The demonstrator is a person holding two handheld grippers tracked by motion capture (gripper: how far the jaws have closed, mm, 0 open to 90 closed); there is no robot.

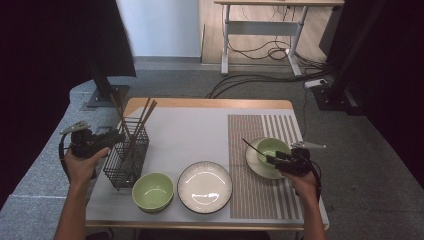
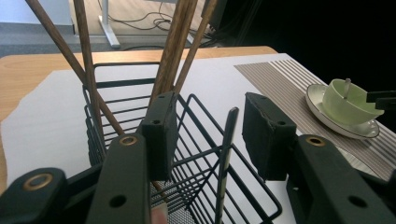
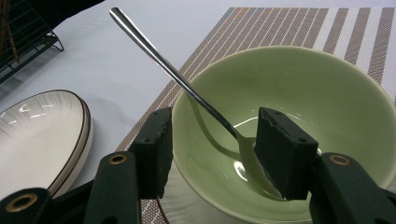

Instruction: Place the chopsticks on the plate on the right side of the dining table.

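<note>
Nearest the person's edge of the worktop stand a green bowl and, just beside it, a white plate with a dark rim; both sit close to the front edge with little margin. Bare white surface lies open behind them, towards the far wooden edge. At the left, the left gripper is held level at the black wire basket, which stands near the left edge. In the left gripper view its jaws stand apart, one pad against the basket's upper rim wire and the other clear of it; a thin dark upright rod stands between them, unclamped. Brown chopsticks lean out of the basket, fanning upward. At the right, on the striped placemat, a second green bowl rests on a white saucer, near the right edge. The right gripper reaches over this bowl's near rim, jaws apart astride the rim, one pad outside, one inside. A steel spoon lies in the bowl, its handle rising over the rim; the inner pad is next to its bowl end, contact unclear.
</note>
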